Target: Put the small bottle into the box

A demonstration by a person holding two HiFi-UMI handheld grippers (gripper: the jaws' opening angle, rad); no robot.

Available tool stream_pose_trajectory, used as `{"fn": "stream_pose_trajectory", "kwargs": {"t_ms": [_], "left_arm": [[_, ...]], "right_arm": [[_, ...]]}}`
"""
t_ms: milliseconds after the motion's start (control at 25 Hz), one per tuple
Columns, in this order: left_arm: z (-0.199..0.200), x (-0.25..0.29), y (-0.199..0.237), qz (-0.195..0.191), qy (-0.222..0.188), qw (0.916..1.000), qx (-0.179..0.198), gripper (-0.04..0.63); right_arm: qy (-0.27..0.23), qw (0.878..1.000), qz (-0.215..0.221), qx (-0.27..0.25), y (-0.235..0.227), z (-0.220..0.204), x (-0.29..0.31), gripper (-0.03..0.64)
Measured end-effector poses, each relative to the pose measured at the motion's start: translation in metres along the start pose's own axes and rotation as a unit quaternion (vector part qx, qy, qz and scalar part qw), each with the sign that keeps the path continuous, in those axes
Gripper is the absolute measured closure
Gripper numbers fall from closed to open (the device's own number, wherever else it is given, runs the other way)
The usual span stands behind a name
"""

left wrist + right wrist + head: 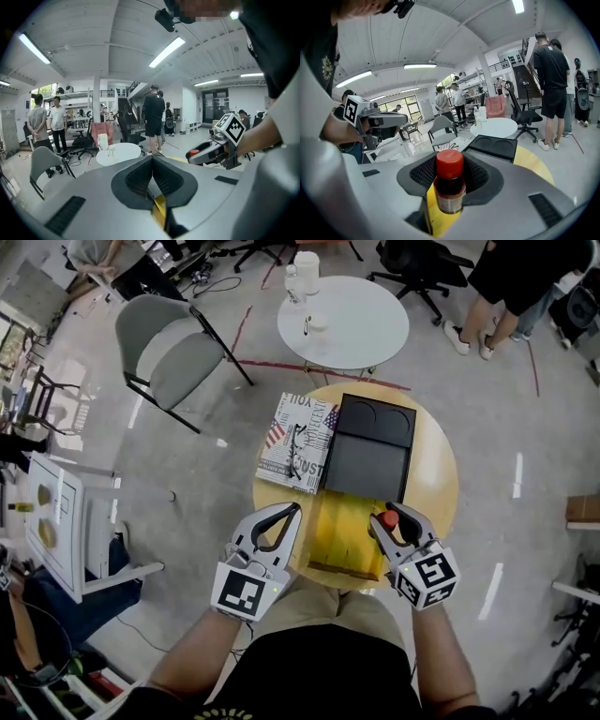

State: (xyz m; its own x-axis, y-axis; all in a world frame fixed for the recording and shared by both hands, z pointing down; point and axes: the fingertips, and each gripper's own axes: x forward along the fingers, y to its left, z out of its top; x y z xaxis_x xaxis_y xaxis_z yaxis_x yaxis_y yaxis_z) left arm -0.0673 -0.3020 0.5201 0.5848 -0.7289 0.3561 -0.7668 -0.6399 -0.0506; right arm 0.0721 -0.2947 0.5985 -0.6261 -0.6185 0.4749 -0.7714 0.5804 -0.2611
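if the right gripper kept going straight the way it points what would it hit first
Probably the black rectangular open box lying just ahead on the round yellow table, though depth is unclear.

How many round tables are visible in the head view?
2. The yellow round table is nearest the person, at the middle of the view; the white round table stands beyond it, near the top. Others may lie outside the view.

From overhead on the head, looks steeply down onto the round yellow wooden desk [436, 484]. From just behind the left tool [294, 512] and the right tool [386, 514], looks along the jaws, nearly level, out across the room. Catches the round white table [356, 334] in all three views.
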Motion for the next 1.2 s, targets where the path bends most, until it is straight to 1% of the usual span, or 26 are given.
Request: {"fn": "stream_pose_trajectory", "kwargs": {"t_ms": [120, 320, 560, 640, 760, 920, 1080, 1200], "left_arm": [[-0.010, 0.004, 0.002, -0.005, 0.012, 0.9999, 0.006, 0.578], [-0.026, 0.016, 0.006, -0.006, 0.023, 0.9997, 0.000, 0.578], [-0.038, 0.034, 0.006, -0.018, 0.026, 0.9995, 0.009, 0.578], [-0.042, 0.037, 0.007, -0.020, 0.028, 0.9994, 0.006, 0.578], [-0.050, 0.040, 0.007, -0.025, 0.036, 0.9991, 0.002, 0.578], [-0.057, 0.039, 0.001, -0.037, 0.044, 0.9983, 0.009, 0.578], [-0.069, 0.035, 0.005, -0.029, 0.049, 0.9983, -0.010, 0.578], [-0.074, 0.032, 0.004, -0.030, 0.056, 0.9979, -0.011, 0.578]], "right_arm": [[0.006, 1.000, -0.001, 0.009, -0.002, -0.011, 0.011, 0.454], [0.016, 1.000, 0.003, 0.015, -0.004, -0.030, 0.027, 0.454], [0.032, 0.999, 0.015, 0.019, -0.002, -0.056, 0.047, 0.454], [0.037, 0.999, 0.014, 0.019, -0.004, -0.062, 0.051, 0.454], [0.043, 0.999, 0.015, 0.014, -0.008, -0.067, 0.059, 0.454], [0.050, 0.999, 0.017, 0.010, -0.012, -0.073, 0.069, 0.454], [0.053, 0.998, 0.020, -0.001, -0.009, -0.080, 0.077, 0.454], [0.062, 0.998, 0.021, -0.013, -0.004, -0.087, 0.080, 0.454]]}}
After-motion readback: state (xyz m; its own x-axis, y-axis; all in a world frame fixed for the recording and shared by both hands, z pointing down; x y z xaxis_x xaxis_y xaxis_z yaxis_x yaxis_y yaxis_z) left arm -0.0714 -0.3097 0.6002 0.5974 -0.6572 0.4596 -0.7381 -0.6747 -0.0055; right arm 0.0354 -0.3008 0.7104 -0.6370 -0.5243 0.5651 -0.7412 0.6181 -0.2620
